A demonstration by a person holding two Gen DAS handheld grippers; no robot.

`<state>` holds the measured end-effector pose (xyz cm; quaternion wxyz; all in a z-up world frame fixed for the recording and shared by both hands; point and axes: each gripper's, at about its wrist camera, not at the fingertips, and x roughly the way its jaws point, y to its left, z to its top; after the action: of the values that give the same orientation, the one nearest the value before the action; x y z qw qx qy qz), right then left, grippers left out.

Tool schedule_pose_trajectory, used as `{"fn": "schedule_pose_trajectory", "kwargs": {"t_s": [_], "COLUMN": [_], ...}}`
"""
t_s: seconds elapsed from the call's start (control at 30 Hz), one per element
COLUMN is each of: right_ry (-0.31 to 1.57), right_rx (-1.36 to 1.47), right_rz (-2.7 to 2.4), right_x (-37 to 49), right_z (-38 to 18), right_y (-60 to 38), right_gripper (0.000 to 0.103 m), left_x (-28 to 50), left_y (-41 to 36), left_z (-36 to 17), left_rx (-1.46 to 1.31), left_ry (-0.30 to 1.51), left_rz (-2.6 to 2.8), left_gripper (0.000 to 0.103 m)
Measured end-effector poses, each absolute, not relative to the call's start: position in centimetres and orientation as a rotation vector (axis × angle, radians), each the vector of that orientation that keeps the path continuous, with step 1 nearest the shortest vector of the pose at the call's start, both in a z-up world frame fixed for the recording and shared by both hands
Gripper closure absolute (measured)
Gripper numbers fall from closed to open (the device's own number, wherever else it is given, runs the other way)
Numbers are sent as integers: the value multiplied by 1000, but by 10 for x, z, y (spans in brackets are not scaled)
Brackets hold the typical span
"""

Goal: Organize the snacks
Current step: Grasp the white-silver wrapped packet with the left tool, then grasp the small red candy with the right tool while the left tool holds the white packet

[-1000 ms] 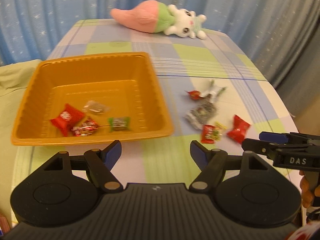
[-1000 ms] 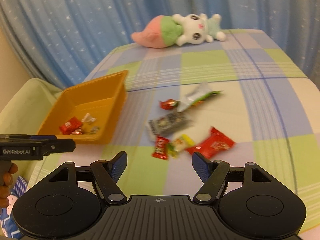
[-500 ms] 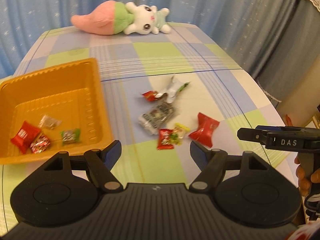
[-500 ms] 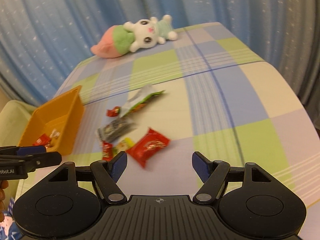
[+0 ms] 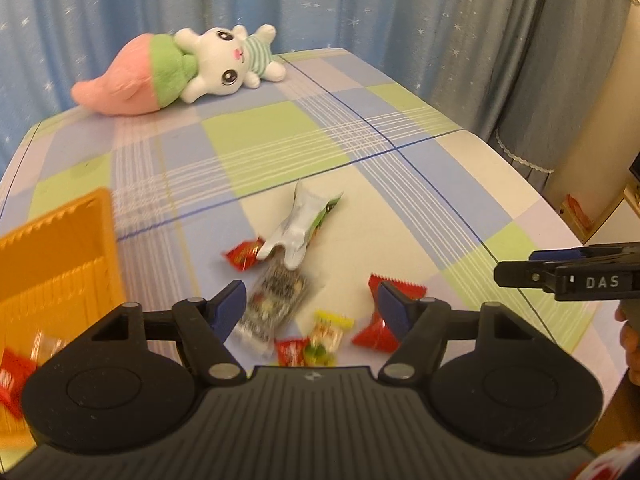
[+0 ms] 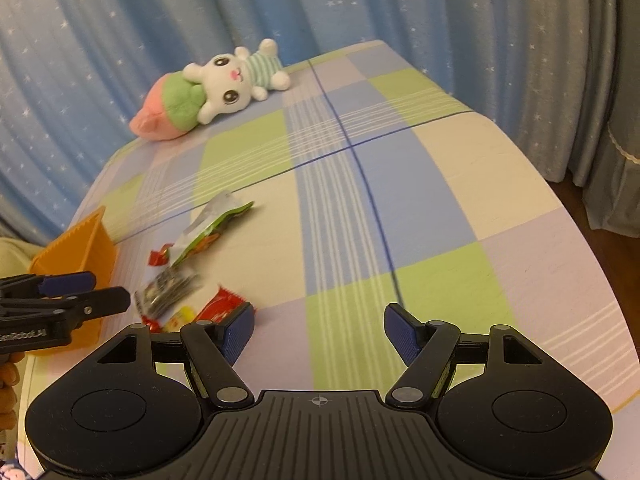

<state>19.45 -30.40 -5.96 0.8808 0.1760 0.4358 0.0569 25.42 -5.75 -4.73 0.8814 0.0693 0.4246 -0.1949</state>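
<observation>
The left gripper [image 5: 310, 304] tips down toward the table; its two blue pads [image 5: 230, 306] stand apart with nothing pinched between them; its jaws have just been closing a little; seen from the side in the right view, its black fingers point to the right, and a bit of the hand [image 6: 8, 392] that holds it shows at the left edge. The right gripper [image 6: 320, 332] tips down too; its pads [image 6: 402, 334] stand wide apart and hold nothing; in the left view it reaches in from the right, with fingers of a hand [image 5: 630, 344] under it.
</observation>
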Motion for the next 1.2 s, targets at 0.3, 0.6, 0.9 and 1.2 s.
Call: {"fn": "schedule_pose_trajectory", "kwargs": {"t_s": [0.3, 0.6, 0.9, 1.2], "right_ry": [923, 938, 957, 960], "right_rx": [404, 433, 449, 452], "right_rz": [78, 33, -4, -4], "right_x": [215, 228, 229, 231], "right_z": [-70, -78, -84, -84], "right_y": [-320, -333, -341, -341], "right_gripper": [31, 31, 31, 31], "left_x": [299, 347, 371, 372], "left_y": [-83, -103, -112, -111], "left_z": [-69, -94, -112, -111], "left_rx": [227, 298, 335, 334], "left_ry": [907, 939, 986, 981], "left_rz": [-446, -474, -477, -469], "left_gripper": [38, 48, 62, 75]}}
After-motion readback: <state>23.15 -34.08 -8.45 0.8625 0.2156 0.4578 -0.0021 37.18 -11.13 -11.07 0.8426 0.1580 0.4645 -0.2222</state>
